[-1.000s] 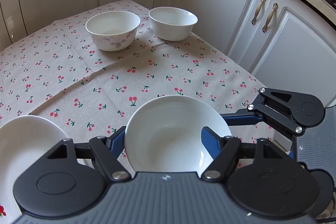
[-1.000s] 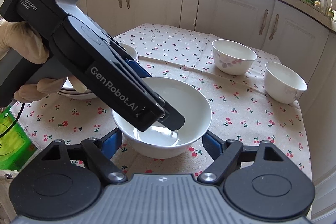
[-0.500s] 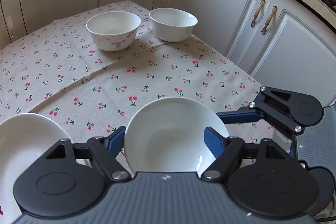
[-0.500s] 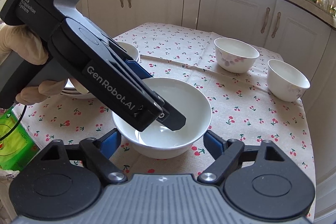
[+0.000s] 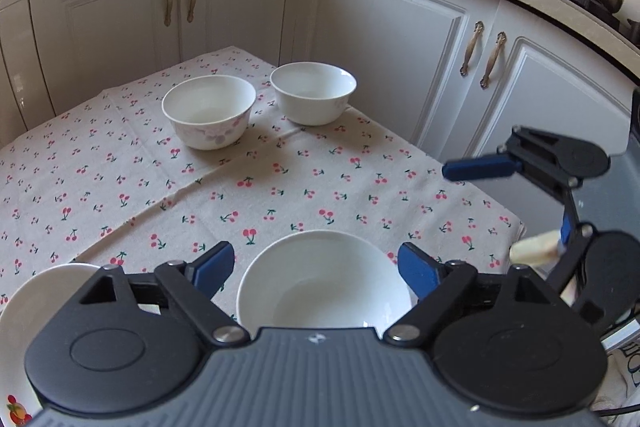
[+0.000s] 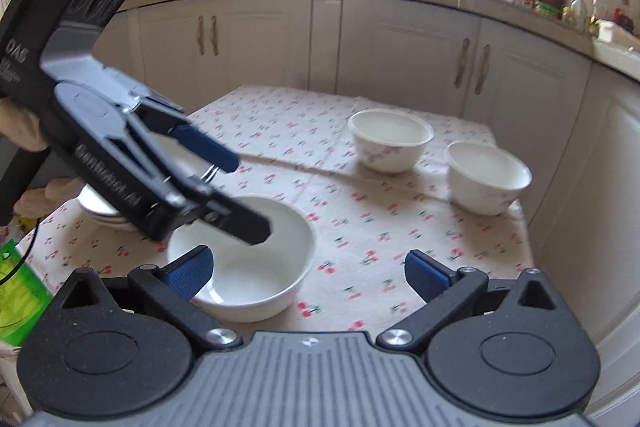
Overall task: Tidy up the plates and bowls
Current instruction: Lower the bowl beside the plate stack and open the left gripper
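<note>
While both hand-held grippers, left (image 5: 316,267) and right (image 6: 308,267), stand spread and empty, the wide bowl (image 5: 324,283) sits loose on the bench (image 5: 280,187). Two small bowls (image 5: 209,111) wait at 12 o'clock, unstacked; plates (image 6: 100,211) lie stacked at 9 o'clock.

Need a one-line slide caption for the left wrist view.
Open left gripper above a shallow white bowl, two deeper bowls beyond on cherry-print cloth.
</note>
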`<state>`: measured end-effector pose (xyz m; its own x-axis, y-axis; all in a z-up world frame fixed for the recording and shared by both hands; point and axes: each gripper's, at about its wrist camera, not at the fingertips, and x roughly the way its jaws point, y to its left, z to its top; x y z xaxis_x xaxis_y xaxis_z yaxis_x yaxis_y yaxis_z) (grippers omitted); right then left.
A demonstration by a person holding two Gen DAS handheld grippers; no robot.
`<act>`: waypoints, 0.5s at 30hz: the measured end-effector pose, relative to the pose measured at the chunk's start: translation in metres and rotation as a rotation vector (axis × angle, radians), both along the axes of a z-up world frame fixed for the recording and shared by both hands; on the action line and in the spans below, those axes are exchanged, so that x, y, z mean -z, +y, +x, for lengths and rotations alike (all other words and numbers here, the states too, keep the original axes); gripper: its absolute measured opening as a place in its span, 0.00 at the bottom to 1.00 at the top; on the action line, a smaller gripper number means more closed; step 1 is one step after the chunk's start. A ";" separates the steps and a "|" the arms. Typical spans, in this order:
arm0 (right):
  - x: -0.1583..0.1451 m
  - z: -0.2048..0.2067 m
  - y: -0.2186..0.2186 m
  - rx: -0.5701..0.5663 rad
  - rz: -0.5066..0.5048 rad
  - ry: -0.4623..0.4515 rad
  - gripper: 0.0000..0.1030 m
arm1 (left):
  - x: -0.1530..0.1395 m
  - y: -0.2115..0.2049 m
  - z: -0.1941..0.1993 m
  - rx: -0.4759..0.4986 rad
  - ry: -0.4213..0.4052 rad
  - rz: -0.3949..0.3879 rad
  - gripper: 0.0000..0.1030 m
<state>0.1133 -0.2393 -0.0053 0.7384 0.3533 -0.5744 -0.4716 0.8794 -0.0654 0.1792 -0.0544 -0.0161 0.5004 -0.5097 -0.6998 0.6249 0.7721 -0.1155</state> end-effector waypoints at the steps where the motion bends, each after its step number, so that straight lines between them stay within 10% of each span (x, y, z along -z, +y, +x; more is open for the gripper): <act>1: -0.003 0.001 -0.001 0.013 -0.022 -0.017 1.00 | -0.001 -0.001 -0.001 0.001 -0.005 0.000 0.86; 10: -0.001 0.013 -0.013 0.176 -0.238 -0.131 1.00 | -0.023 -0.011 0.004 0.019 -0.054 -0.002 0.86; 15: 0.000 0.028 -0.027 0.230 -0.183 -0.110 1.00 | -0.036 -0.024 0.023 0.016 -0.088 0.014 0.86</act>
